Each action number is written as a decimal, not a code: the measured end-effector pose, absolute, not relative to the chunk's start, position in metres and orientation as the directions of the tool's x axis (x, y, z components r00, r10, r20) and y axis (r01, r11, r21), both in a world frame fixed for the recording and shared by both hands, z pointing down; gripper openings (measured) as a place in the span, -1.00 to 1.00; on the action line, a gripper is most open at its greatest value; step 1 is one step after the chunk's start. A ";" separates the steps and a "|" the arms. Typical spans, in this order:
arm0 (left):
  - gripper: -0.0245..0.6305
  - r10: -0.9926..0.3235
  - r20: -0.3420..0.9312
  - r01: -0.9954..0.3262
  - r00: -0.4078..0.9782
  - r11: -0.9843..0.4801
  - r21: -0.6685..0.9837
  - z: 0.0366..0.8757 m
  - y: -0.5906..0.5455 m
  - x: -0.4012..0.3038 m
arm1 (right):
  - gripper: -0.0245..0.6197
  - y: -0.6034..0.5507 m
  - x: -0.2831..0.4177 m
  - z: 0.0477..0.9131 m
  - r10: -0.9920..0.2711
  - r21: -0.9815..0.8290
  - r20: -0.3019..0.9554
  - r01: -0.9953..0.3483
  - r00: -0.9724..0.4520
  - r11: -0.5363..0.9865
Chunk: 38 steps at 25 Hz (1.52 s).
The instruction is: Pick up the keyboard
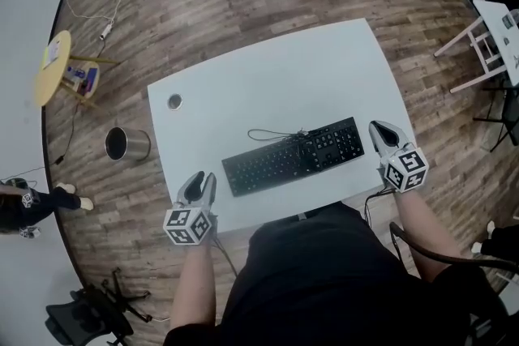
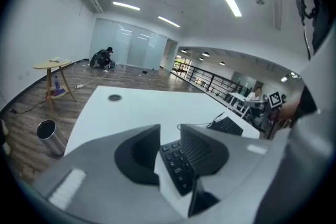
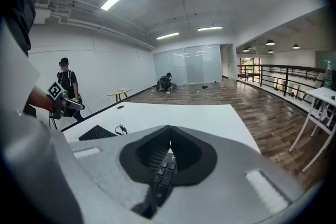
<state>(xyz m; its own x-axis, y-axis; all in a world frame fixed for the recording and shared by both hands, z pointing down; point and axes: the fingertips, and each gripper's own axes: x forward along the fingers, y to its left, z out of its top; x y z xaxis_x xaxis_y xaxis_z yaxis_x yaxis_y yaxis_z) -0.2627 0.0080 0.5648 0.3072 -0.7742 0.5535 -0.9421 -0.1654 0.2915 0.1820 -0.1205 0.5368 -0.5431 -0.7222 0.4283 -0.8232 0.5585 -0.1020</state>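
Note:
A black keyboard [image 1: 293,156] lies slanted near the front of the white table [image 1: 268,69], its thin cable [image 1: 276,134] looped behind it. My left gripper [image 1: 201,181] sits just off the keyboard's left end with its jaws open. In the left gripper view, the keyboard's keys [image 2: 176,162] show through the gap of that gripper [image 2: 169,128], and no pad presses on them. My right gripper [image 1: 379,132] hovers by the keyboard's right end with its jaws shut. In the right gripper view, the keys [image 3: 163,173] show below the closed tips [image 3: 169,128].
A round grommet [image 1: 174,101] sits in the table's far left corner. On the wooden floor to the left stand a metal bin [image 1: 126,143] and a yellow side table [image 1: 53,65]. A white table [image 1: 495,20] stands at the far right. A person [image 1: 16,202] is at the left edge.

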 end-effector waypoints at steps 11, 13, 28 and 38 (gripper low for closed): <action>-0.46 -0.713 0.615 -0.932 0.336 -0.158 0.327 0.598 0.007 -0.251 | -0.65 -0.117 0.170 0.575 -0.637 -0.164 0.513 -0.795 -0.575 0.585; -0.46 -0.699 0.630 -0.932 0.338 -0.158 0.325 0.605 0.009 -0.249 | -0.60 -0.117 0.170 0.580 -0.626 -0.173 0.526 -0.793 -0.576 0.584; -0.44 -0.647 0.665 -0.915 0.373 -0.138 0.379 0.626 0.010 -0.240 | -0.40 -0.119 0.169 0.608 -0.565 -0.223 0.588 -0.787 -0.579 0.575; -0.41 -0.621 0.689 -0.918 0.372 -0.135 0.374 0.636 0.011 -0.238 | -0.34 -0.117 0.170 0.627 -0.517 -0.256 0.629 -0.783 -0.580 0.566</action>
